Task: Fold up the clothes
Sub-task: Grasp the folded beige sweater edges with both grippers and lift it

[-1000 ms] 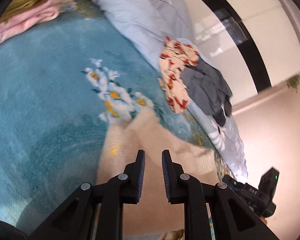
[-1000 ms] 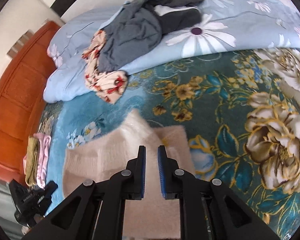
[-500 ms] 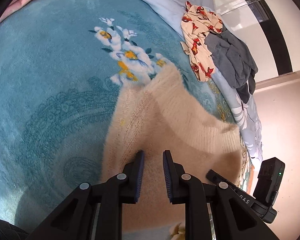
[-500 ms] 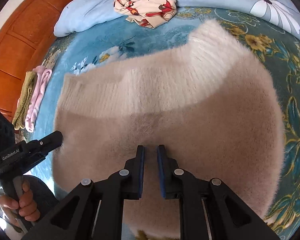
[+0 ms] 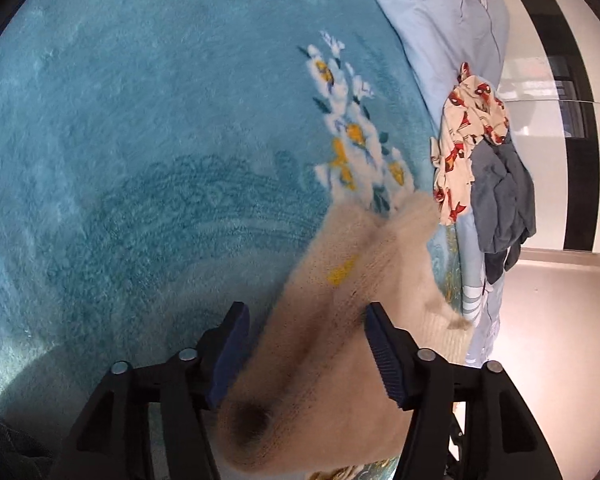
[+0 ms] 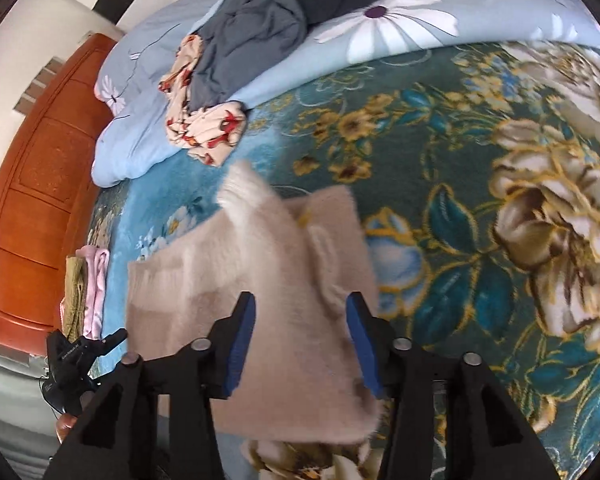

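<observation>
Since half a second ago both tools have let go: their blue ribbed pads, then nearly together, now stand wide apart, and both cameras have drawn back from the sweater. The left tool (image 5: pixel 306 354) is released, with the fuzzy beige sweater (image 5: pixel 352 344) blurred between and below its two black fingers. The right tool (image 6: pixel 300 340) is likewise released above the same sweater (image 6: pixel 260 280), gripping nothing.

The sweater is a soft, hairy knit with a ribbed band along one edge and a small yellow mark near its neck. It lies in a folded, roughly rectangular shape on the teal plush blanket (image 5: pixel 140 160), which covers the bed and carries a woven pattern of white and yellow flowers and, in the right wrist view, large cream roses with gold outlines.

Beyond it, a pale blue quilt (image 6: pixel 420 20) printed with white daisies holds two loose garments: one cream cloth with red figures (image 6: pixel 204 128) and one crumpled grey garment (image 6: pixel 256 28). Near the wooden headboard (image 6: pixel 32 200) sits a small stack of folded pieces, one pink (image 6: pixel 96 280) and one olive.

The left tool's black body in the right wrist view bears small white lettering, too small to read.
</observation>
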A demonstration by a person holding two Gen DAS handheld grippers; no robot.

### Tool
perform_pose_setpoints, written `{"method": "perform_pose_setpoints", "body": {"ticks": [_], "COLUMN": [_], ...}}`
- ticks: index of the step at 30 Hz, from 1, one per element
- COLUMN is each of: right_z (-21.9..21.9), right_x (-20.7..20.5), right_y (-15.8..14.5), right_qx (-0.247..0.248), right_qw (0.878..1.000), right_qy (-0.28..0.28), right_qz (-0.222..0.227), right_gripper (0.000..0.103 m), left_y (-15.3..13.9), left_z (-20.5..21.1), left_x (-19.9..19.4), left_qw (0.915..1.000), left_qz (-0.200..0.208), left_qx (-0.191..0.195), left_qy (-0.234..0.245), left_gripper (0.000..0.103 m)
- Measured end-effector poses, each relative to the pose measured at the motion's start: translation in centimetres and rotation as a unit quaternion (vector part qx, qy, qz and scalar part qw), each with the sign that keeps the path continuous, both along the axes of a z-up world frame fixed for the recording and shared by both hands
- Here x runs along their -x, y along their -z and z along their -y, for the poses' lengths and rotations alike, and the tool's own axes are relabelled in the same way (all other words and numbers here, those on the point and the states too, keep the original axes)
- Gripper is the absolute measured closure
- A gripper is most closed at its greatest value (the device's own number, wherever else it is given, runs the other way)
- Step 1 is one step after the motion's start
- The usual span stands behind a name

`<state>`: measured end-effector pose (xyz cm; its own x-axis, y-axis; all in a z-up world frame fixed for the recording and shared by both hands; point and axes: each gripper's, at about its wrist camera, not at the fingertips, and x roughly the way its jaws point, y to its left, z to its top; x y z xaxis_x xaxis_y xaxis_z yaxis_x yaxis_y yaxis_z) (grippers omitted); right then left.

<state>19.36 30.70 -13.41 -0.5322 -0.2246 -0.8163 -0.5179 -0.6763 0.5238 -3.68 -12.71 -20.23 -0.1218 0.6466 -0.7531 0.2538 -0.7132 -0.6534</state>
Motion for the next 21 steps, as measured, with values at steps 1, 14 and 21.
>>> {"method": "perform_pose_setpoints", "body": {"ticks": [1,14,21], "right_z": [-0.2,-0.4,-0.7], "right_x": [-0.7,0.5,3.2], "right_y": [0.6,6.2,6.7], "right_qx": [0.014,0.130,0.145], "right_qw": [1.000,0.991,0.989], "right_qy": [0.002,0.016,0.012], "right_qz": [0.001,-0.023,-0.041], "right_gripper": [0.036,0.019,0.019], "left_y": [0.1,1.1,1.3], "left_z": [-0.3,-3.6,-4.1], "left_x": [0.0,1.4,2.1], "left_qw": [1.0000,0.9964,0.9953], "left_qz": [0.000,-0.002,0.002], "left_qx": [0.004,-0.017,-0.026], "left_qy": [0.008,0.083,0.093], "left_gripper": [0.032,0.025,0.026]}}
